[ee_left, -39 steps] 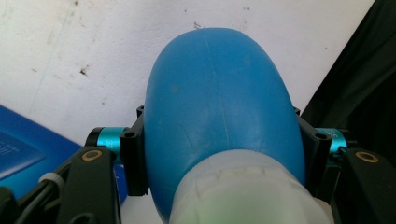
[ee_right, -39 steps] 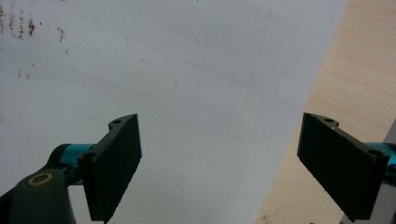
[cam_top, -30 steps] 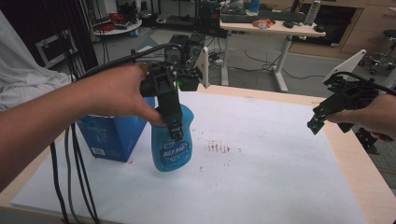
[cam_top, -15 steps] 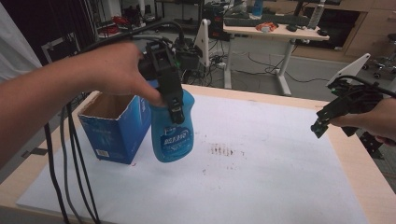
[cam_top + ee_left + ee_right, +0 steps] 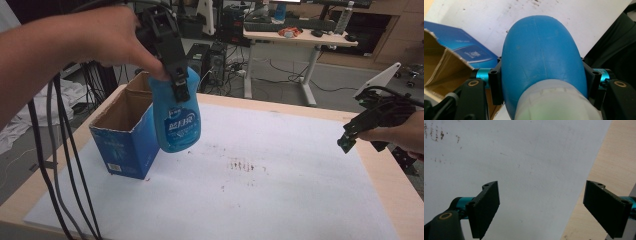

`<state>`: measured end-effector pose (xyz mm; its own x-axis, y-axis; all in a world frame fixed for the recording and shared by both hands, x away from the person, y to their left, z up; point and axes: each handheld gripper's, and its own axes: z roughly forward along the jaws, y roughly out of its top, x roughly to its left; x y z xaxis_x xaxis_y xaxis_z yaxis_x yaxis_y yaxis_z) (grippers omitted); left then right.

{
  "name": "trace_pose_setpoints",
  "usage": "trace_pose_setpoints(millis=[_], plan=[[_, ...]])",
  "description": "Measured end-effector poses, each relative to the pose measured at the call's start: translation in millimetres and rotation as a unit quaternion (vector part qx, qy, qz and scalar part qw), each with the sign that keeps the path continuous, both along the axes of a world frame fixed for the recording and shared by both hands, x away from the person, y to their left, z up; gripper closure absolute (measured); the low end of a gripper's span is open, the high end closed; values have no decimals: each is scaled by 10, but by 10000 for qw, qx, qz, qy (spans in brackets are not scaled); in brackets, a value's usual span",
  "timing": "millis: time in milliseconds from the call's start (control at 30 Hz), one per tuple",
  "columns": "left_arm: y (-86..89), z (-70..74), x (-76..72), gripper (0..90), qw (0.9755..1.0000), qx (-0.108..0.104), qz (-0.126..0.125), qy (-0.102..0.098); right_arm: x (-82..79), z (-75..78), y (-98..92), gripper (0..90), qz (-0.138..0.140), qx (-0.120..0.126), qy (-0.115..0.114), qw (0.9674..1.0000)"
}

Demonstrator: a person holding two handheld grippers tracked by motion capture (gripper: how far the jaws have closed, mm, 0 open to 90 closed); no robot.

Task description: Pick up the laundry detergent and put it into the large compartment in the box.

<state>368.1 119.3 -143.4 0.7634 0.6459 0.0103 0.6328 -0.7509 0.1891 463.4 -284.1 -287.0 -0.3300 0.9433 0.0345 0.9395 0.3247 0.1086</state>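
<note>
Left gripper (image 5: 176, 75) clamped on blue bottle (image 5: 176, 120) neck, bottle hanging beside box (image 5: 125, 145).

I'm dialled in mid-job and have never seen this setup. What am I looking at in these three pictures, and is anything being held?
No robot arm here: a person holds a two-jaw gripper in each hand. The high view looks down on the table from above; the other two views ride on the grippers, looking along their black jaws. The left gripper is clamped on a blue bottle, held in the air beside an open blue cardboard box. The bottle sits between that gripper's jaws. The right gripper hangs open and empty over the white sheet.
</note>
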Motion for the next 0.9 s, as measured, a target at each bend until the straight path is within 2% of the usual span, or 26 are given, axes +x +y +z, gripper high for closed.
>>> trace_pose_setpoints(millis=[233,467,833,900], plan=[[268,181,112,368,9994,1,343,-33,22,-11,-9,129,-3,-12,17,10000],[554,269,188,368,9967,-5,816,-41,41,-18,-19,129,-8,-1,10,10000],[964,239,272,369,9920,115,1254,-4,54,-22,26,129,61,-1,19,10000],[1045,214,286,368,9901,62,1401,3,50,-11,23,129,43,0,13,10000]])
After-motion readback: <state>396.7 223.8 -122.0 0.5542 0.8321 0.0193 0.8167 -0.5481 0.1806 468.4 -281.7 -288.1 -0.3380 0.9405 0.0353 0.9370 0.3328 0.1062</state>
